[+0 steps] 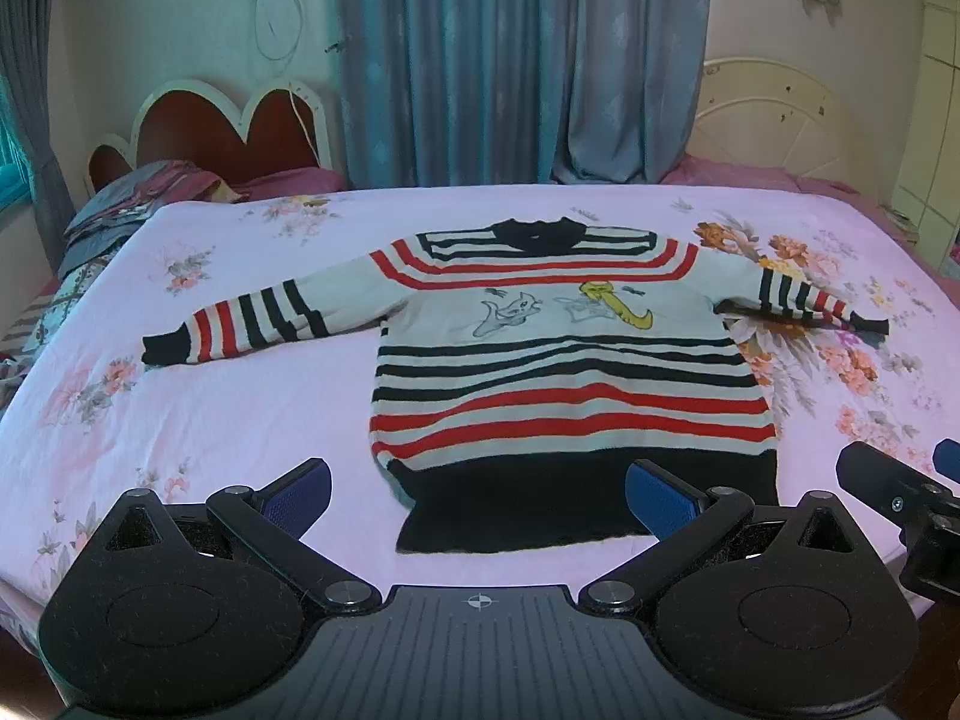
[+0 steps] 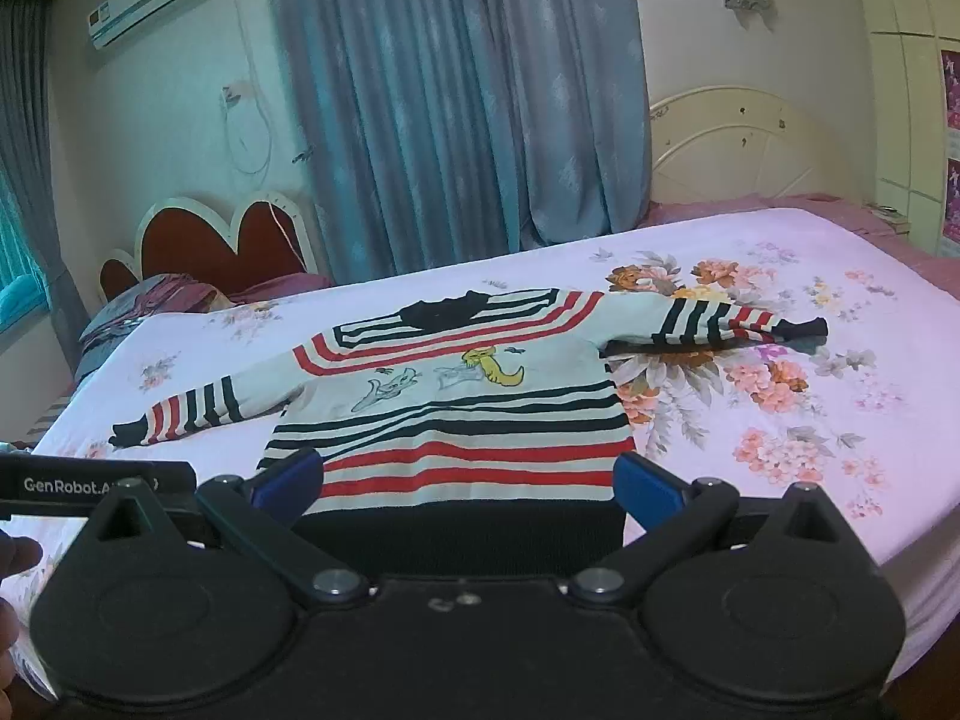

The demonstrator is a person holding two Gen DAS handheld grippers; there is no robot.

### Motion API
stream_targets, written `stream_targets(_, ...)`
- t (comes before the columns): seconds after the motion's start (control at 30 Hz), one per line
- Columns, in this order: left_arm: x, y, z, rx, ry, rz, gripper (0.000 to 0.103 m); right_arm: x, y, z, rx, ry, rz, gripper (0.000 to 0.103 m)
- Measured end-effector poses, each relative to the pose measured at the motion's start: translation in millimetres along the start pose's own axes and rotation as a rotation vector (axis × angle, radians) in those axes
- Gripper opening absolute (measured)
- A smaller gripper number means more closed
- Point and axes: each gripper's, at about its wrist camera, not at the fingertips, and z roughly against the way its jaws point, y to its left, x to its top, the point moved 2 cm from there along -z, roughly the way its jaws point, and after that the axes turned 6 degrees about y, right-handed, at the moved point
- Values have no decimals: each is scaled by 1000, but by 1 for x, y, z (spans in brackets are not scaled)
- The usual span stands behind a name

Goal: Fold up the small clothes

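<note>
A small striped sweater [image 1: 558, 354] in white, red and black lies flat on the bed, face up, both sleeves spread sideways, cartoon print on the chest. Its black hem [image 1: 576, 510] points toward me. My left gripper [image 1: 477, 489] hovers open just before the hem's left part, nothing between its blue pads. The right gripper [image 1: 888, 474] shows at the right edge of the left wrist view. In the right wrist view the sweater [image 2: 456, 414] lies ahead and my right gripper [image 2: 468, 486] stands open above the hem [image 2: 462, 522], holding nothing.
The bed [image 1: 240, 396] has a pink floral sheet. A pile of bedding [image 1: 114, 210] lies at the far left by a heart-shaped headboard [image 1: 228, 132]. Blue curtains [image 1: 480, 60] hang behind, and a cream headboard [image 1: 780, 120] stands at the back right. A hand [image 2: 15, 558] shows at the left edge.
</note>
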Motion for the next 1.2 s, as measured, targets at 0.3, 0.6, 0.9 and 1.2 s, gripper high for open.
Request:
stream_targets(0.3, -4, -11, -3, 6, 8, -13, 103, 0, -2, -2, 3, 9, 4, 102)
stream_targets(0.6, -1, -17, -4, 4, 13, -20, 103, 0, -5, -2, 1, 7, -3, 102)
stream_targets(0.9, -1, -17, -3, 5, 14, -20, 103, 0, -7, -2, 3, 8, -3, 102)
stream_targets(1.2, -1, -18, -4, 5, 13, -20, 103, 0, -8, -2, 1, 7, -2, 102)
